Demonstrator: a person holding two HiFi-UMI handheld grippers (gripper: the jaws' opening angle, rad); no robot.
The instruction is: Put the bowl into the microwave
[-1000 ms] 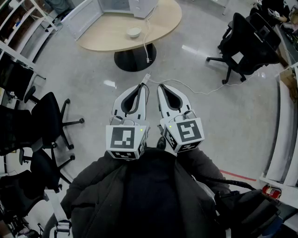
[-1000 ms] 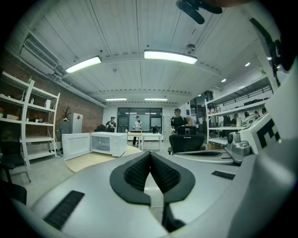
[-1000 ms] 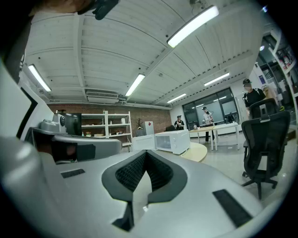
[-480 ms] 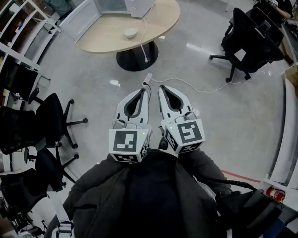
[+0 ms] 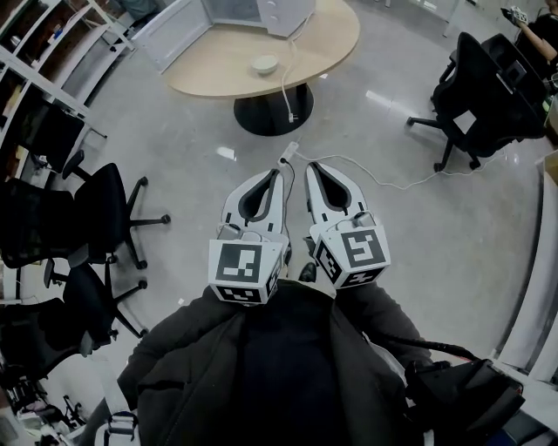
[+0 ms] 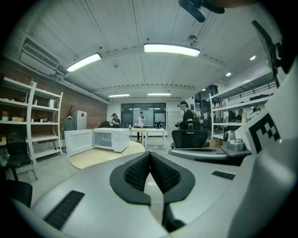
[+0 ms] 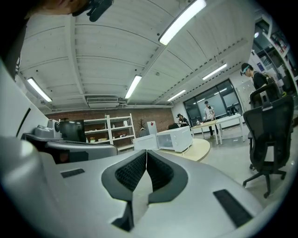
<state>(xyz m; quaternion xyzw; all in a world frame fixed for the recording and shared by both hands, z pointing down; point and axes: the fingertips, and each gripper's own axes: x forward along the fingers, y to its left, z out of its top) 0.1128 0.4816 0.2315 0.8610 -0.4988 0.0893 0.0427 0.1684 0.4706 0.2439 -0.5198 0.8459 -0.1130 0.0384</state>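
A small white bowl (image 5: 264, 64) sits on the oval wooden table (image 5: 218, 74) far ahead. At the table's far end stands the white microwave (image 5: 261, 9), its door (image 5: 174, 30) swung open to the left. Held side by side at chest height over the floor, my left gripper (image 5: 275, 174) and right gripper (image 5: 311, 167) are both shut and empty. The left gripper view shows the microwave (image 6: 111, 138) beyond the shut tips (image 6: 150, 153). It appears again as the microwave (image 7: 174, 138) past the tips (image 7: 146, 152) in the right gripper view. I cannot make out the bowl in either gripper view.
Black office chairs (image 5: 96, 209) stand at the left and another chair (image 5: 488, 96) at the right. A white cable (image 5: 375, 170) and a power strip (image 5: 288, 155) lie on the grey floor between me and the table. Shelves (image 5: 35, 52) line the left wall. People stand far off.
The table and bowl have shifted slightly rightward in the head view as the person moves. Both grippers stay shut, side by side, a little lower in the frame.
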